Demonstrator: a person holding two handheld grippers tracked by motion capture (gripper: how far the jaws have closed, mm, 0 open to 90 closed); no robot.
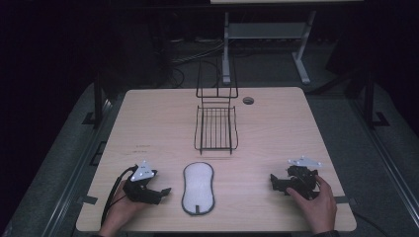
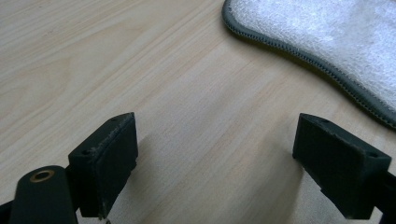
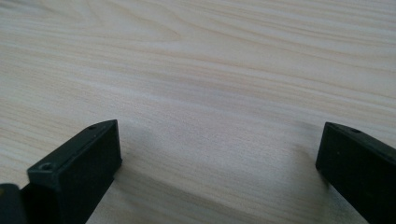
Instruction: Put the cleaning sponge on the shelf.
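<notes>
A white insole-shaped pad (image 1: 198, 187) with a dark grey rim lies flat near the table's front edge, in the middle. My left gripper (image 1: 162, 193) rests on the table to its left, pointing toward it, jaws open and empty. In the left gripper view the pad (image 2: 336, 37) lies at the upper right, apart from the gripper (image 2: 215, 163). My right gripper (image 1: 274, 183) rests to the right of the pad, held by a hand, pointing left. Its jaws stand wide over bare wood in the right gripper view (image 3: 219, 168), open with nothing between them.
A black wire rack (image 1: 216, 126) with an upright back stands beyond the pad, mid-table. A small round hole (image 1: 248, 100) sits near the table's far edge. The wooden table (image 1: 148, 123) has bare wood on both sides of the rack. Dark floor and a metal frame lie beyond.
</notes>
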